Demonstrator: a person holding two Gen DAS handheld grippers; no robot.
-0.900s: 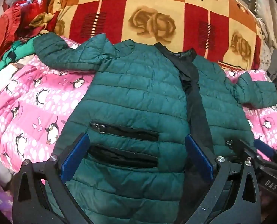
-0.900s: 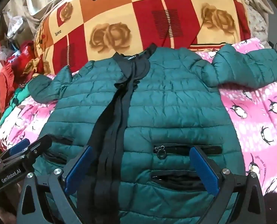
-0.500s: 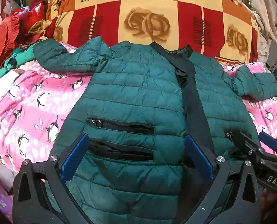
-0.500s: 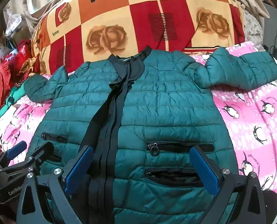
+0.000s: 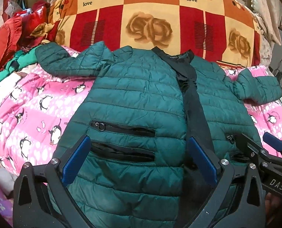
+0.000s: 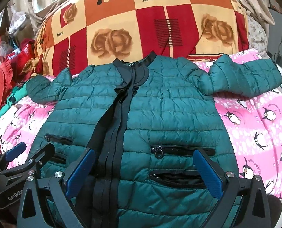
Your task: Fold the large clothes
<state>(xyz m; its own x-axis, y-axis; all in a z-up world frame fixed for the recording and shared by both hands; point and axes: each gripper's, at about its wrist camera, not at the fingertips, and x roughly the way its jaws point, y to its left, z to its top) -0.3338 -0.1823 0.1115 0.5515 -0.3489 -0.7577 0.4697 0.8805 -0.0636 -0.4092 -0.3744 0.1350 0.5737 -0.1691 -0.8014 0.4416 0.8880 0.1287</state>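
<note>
A dark green quilted jacket (image 5: 133, 102) with a black front placket lies spread face up on the pink penguin bedspread (image 5: 32, 114), sleeves out to both sides; it also shows in the right wrist view (image 6: 171, 110). My left gripper (image 5: 139, 150) is open and empty above the jacket's left pockets near the hem. My right gripper (image 6: 142, 163) is open and empty above the right pockets (image 6: 180, 150). Each gripper shows in the other's view, the right one (image 5: 258, 150) and the left one (image 6: 29, 155).
A large red, orange and cream rose-patterned quilt (image 5: 150, 19) is piled behind the jacket's collar. Red and green clothes (image 5: 13, 43) are heaped at the left. Cables (image 6: 279, 57) hang at the far right edge of the bed.
Both grippers have drawn back and up a little from the jacket, so more of it and the quilt shows. Both stay open; the jacket has not moved.
</note>
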